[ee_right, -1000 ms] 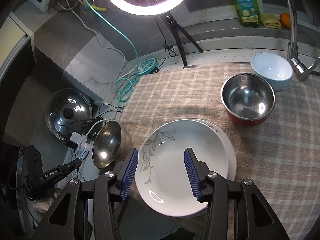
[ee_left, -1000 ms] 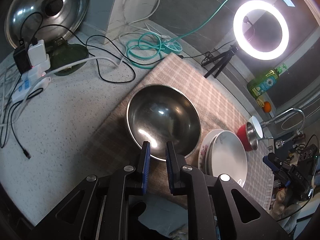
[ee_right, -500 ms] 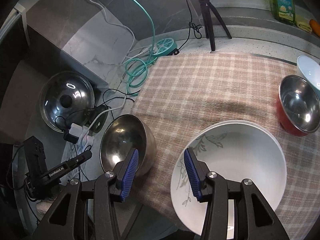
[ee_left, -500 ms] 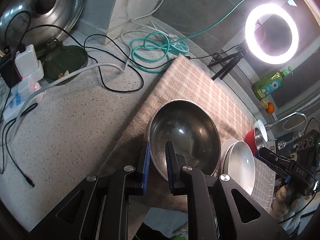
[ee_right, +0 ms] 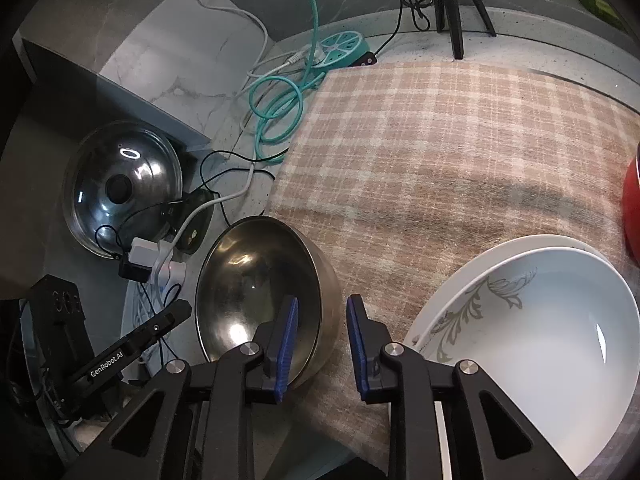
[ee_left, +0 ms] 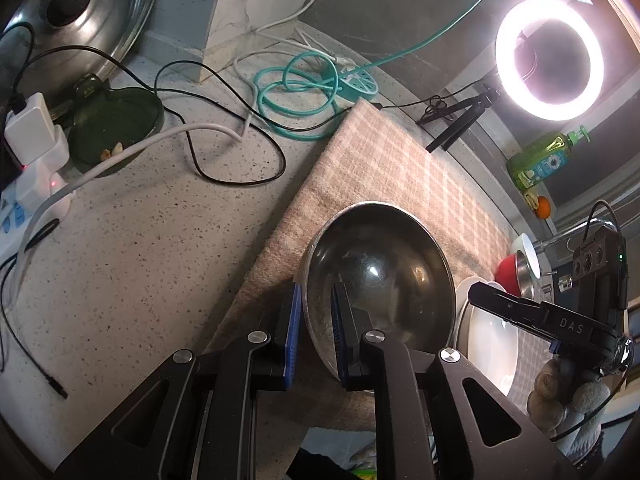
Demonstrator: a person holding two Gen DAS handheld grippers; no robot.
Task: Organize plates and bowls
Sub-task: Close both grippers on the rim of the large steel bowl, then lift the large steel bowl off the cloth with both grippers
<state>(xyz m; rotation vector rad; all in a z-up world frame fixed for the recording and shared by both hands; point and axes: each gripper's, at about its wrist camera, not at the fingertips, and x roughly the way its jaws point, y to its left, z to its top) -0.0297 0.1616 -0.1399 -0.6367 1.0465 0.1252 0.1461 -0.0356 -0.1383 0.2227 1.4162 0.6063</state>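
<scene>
A large steel bowl [ee_left: 380, 272] sits tilted at the left edge of the checked cloth [ee_right: 440, 140]. My left gripper [ee_left: 316, 320] is shut on its near rim, one pad inside and one outside. In the right wrist view the same bowl [ee_right: 248, 280] has its right rim between the fingers of my right gripper [ee_right: 320, 328]. Those jaws are closing, and a small gap still shows at the pads. Stacked white plates [ee_right: 540, 320] with a leaf pattern lie just right of the bowl.
A red-and-steel bowl [ee_left: 516, 276] and a white bowl [ee_left: 526, 246] stand further right by the tap. A pot lid [ee_right: 120, 188], power strip [ee_left: 32, 152], cables and a green dish [ee_left: 116, 128] crowd the counter on the left. A ring light [ee_left: 548, 60] on a tripod stands behind the cloth.
My right gripper has moved left, from over the white plates to the steel bowl's right rim, and its jaws have narrowed. The left gripper keeps its hold on the bowl's rim.
</scene>
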